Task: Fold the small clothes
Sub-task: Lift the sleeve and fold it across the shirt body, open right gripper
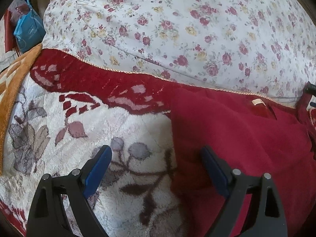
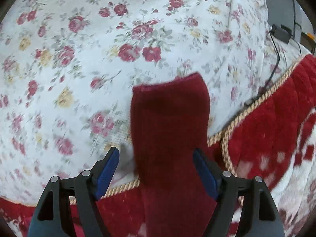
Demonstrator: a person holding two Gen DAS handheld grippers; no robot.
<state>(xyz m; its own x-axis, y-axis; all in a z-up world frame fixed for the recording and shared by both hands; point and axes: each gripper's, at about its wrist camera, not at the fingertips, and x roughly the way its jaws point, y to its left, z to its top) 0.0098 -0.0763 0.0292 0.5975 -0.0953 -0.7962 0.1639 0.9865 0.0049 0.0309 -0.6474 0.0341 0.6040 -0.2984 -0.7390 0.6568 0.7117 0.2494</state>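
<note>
You are working over a bed covered in a white sheet printed with red and yellow roses. On it lies a plush blanket, white in the middle with grey-brown leaf shapes and a red border trimmed in tan cord. The dark red garment is spread on that blanket at its right side, and its sleeve reaches past the corded edge onto the sheet. A black cable runs across the sheet near the blanket's far corner.
</note>
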